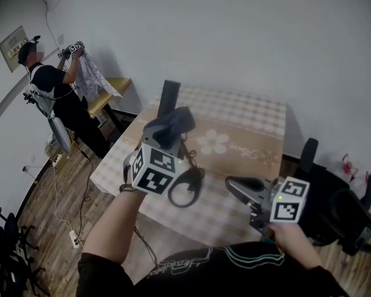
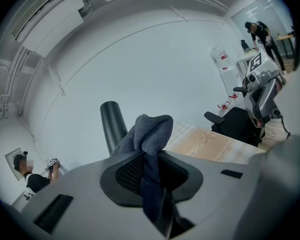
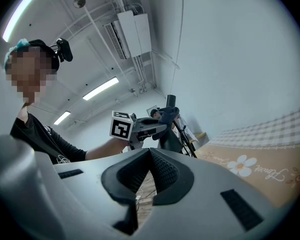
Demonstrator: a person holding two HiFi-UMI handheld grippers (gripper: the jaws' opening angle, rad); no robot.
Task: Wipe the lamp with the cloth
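My left gripper (image 1: 166,135) has its fingers clamped on the cloth (image 1: 174,122), just beside the upright black lamp (image 1: 169,96) on the counter (image 1: 253,132), so I would press the cloth flat and stroke slowly, and my right gripper (image 1: 236,184), fingers closed on nothing, could steady the lamp.

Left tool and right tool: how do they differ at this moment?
The left tool is shut on the dark cloth; the right tool is shut on nothing. The left tool points at the lamp, close to it; the right tool points sideways toward the left tool. Shared: both have their jaws together.
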